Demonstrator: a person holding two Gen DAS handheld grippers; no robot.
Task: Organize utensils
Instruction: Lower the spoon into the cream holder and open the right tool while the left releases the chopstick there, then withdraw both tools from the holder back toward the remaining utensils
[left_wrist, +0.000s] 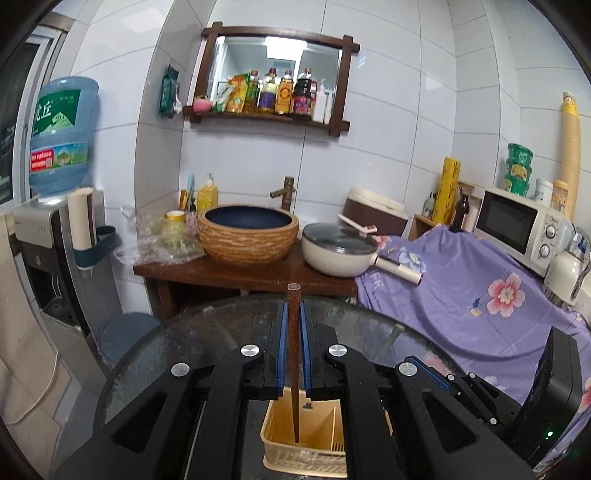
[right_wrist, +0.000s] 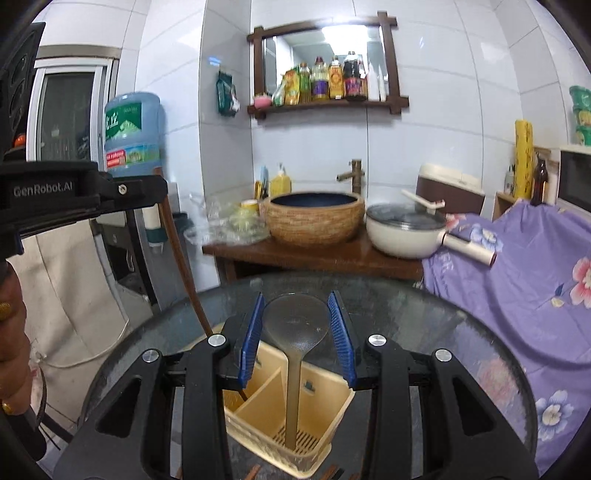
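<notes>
A utensil basket (right_wrist: 295, 417) stands on the round worktop (right_wrist: 461, 332) at its 6 o'clock edge. A chopstick (left_wrist: 294, 354) stands in its left compartment, a spoon (right_wrist: 295, 332) in its right. Behind the worktop, at 12 o'clock, a basin (right_wrist: 316, 218) sits on a wooden stand (right_wrist: 314, 258), with a pan (right_wrist: 406, 232) at the basin's 3 o'clock and a water dispenser (left_wrist: 55, 229) at 9 o'clock.

Left gripper (left_wrist: 292, 314) jaws clamped, right gripper (right_wrist: 296, 306) gripping.
</notes>
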